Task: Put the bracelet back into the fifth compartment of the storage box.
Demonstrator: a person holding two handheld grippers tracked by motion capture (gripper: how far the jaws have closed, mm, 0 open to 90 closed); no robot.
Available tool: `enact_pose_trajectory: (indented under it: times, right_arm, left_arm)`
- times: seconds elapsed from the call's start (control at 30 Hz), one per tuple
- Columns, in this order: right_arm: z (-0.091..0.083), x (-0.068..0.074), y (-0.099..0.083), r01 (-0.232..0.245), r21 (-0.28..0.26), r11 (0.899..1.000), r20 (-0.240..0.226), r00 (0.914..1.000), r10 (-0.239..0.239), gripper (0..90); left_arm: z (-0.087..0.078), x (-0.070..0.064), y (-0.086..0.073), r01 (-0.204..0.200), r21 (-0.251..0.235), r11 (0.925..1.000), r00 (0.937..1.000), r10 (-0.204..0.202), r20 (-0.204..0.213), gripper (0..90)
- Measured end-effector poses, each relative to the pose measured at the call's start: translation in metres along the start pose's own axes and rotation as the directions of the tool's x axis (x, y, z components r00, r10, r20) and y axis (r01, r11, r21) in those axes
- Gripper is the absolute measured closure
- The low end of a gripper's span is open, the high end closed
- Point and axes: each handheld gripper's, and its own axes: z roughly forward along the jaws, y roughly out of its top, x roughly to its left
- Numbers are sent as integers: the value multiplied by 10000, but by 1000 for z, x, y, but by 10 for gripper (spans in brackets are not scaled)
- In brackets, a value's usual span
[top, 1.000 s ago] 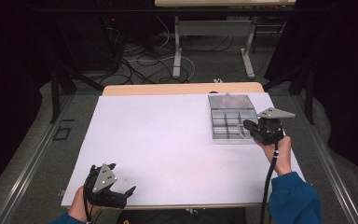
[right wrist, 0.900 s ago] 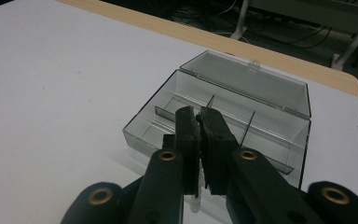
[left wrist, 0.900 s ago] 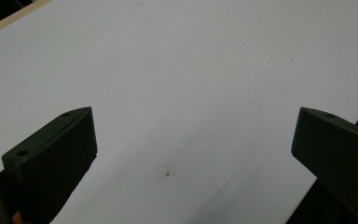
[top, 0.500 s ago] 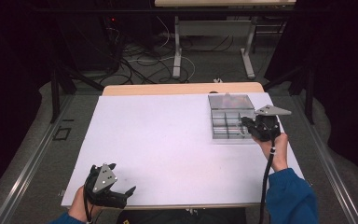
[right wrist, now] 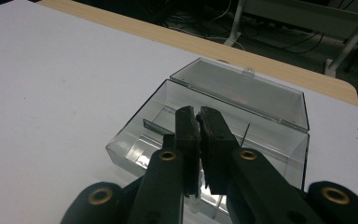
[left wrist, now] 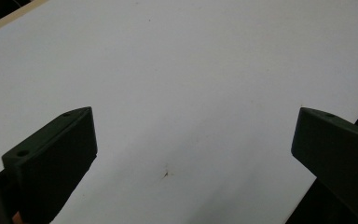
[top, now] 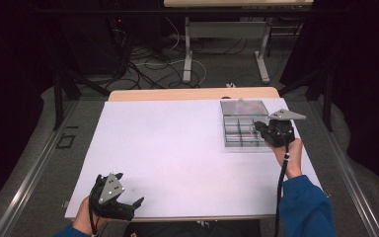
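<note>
Two tongs, one clear box [top: 243, 129] on a white surface [top: 177, 153].
Right tongs [right wrist: 199, 122] pressed together above the open box; left tongs [left wrist: 193, 154] spread wide.

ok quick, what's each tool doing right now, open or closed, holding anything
Left tool: open, jaws wide apart over the white table, holding nothing.
Right tool: closed over the clear compartment box; nothing visible between its jaws.

One clear compartment box [top: 244, 126] with open lid, one white table [top: 177, 148], two claws.

High view overlooks table [top: 177, 148]; claw views sit close above it
</note>
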Motion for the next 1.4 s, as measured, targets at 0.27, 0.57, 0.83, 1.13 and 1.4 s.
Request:
enact_pose_trajectory:
  times: [0.27,0.57,0.83,1.13,1.4]
  right_arm:
    - [6,-1,0,-4,33,10000,70,10000,4,865]
    - [12,-3,-1,-22,16,10000,164,9999,21,864]
    - [19,-3,-3,17,88,10000,229,9997,-19,863]
    - [27,-4,-6,45,292,9996,263,9996,-52,863]
    - [30,-6,-9,1,352,9994,353,9994,-13,863]
  left_arm:
    - [0,0,0,-57,34,10000,10000,57,21,1]
    - [0,0,0,-37,57,10000,10000,37,7,2]
    - [0,0,0,-39,55,10000,10000,39,0,2]
    - [0,0,0,-32,47,10000,10000,32,2,2]
    - [0,1,0,-98,53,9999,9999,99,-42,2]
